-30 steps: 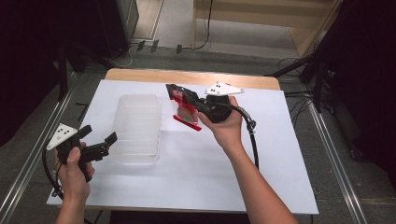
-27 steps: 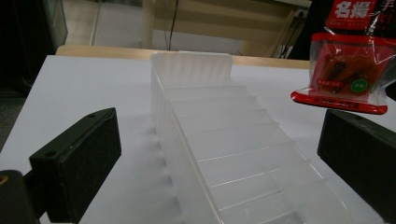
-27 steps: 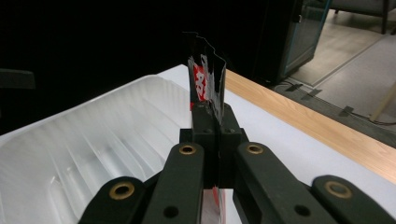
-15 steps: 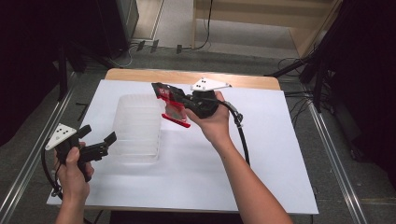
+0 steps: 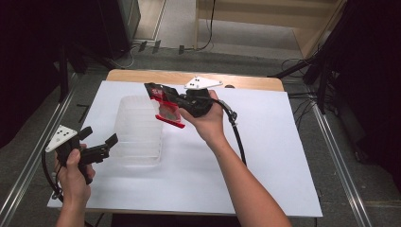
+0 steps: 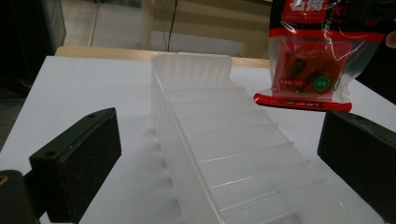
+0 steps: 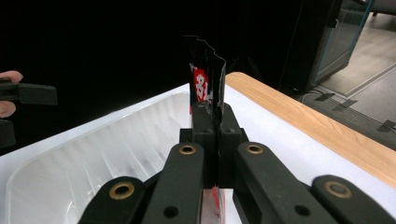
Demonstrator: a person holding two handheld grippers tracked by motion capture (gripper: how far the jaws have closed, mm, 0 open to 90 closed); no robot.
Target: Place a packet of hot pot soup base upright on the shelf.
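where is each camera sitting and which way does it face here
High view: above the person's side of the table, looking forward and down; both forearms, left tool and right tool show.
Left gripper view: on the left tool, facing along the clear ribbed tray; its two black jaws stand apart.
Right gripper view: on the right tool, looking over the tray towards the dark side; its jaws pinch the red snack packet.
Shared: all three views show the tray and the packet.
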